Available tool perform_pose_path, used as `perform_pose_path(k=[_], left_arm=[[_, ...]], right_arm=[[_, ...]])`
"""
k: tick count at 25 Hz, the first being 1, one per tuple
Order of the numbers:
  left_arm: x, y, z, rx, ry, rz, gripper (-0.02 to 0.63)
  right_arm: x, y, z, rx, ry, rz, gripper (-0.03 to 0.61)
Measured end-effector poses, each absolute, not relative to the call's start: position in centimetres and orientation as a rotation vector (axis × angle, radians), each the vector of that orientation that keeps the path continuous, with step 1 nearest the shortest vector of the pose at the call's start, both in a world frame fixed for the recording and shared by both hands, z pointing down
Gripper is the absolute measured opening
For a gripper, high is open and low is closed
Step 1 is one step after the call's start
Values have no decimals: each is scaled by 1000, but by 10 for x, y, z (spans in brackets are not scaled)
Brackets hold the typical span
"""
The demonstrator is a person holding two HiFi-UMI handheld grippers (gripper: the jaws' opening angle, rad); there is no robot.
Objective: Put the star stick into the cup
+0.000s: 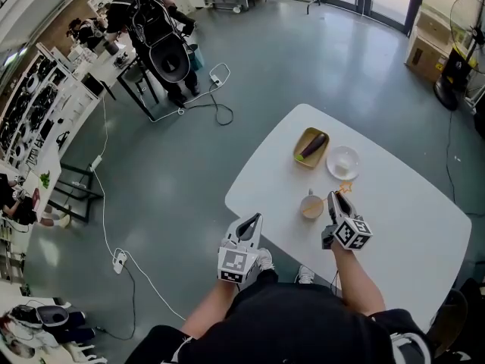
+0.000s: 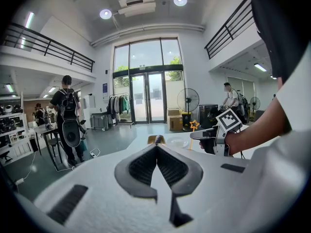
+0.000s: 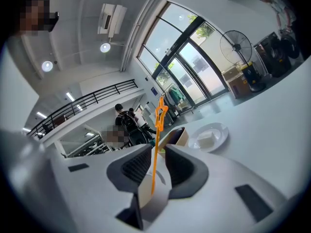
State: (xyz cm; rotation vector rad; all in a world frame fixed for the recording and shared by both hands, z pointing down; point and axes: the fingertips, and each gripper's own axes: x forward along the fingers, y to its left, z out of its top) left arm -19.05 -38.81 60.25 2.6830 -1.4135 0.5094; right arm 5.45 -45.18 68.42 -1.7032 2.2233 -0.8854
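Observation:
The orange star stick (image 3: 155,144) stands upright between my right gripper's (image 3: 156,152) jaws. The pads stand apart on both sides and do not press on it. Its star (image 1: 345,187) shows just past the gripper (image 1: 333,198). The stick's lower end drops to a cream shape under the jaws; I cannot tell whether it is in the cup. The cream cup (image 1: 311,206) sits on the white table (image 1: 409,218), just left of this gripper. My left gripper (image 1: 247,233) hovers off the table's near left edge, its jaws (image 2: 157,147) shut on nothing.
A yellow dish (image 1: 303,156) holding an eggplant and a white plate (image 1: 342,163) lie beyond the cup. On the grey floor are cables (image 1: 114,233), a person with a backpack (image 1: 155,21), cardboard boxes (image 1: 426,48) and a fan (image 1: 464,21).

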Motion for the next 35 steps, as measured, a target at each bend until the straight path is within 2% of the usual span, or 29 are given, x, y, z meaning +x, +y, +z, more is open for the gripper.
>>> perform_pose_path(k=[15, 23, 27, 35], left_arm=[[-186, -396, 598, 2659, -1427, 469, 9], [-174, -402, 596, 2671, -1398, 435, 9], [-166, -403, 599, 2672, -1371, 419, 9], [-158, -405, 591, 2707, -1370, 391, 9]], right_arm=[[69, -423, 658, -1690, 2219, -853, 118], [62, -406, 620, -1696, 2279, -731, 70], [57, -403, 605, -1712, 2356, -645, 12], [42, -398, 581, -1751, 2544, -455, 6]])
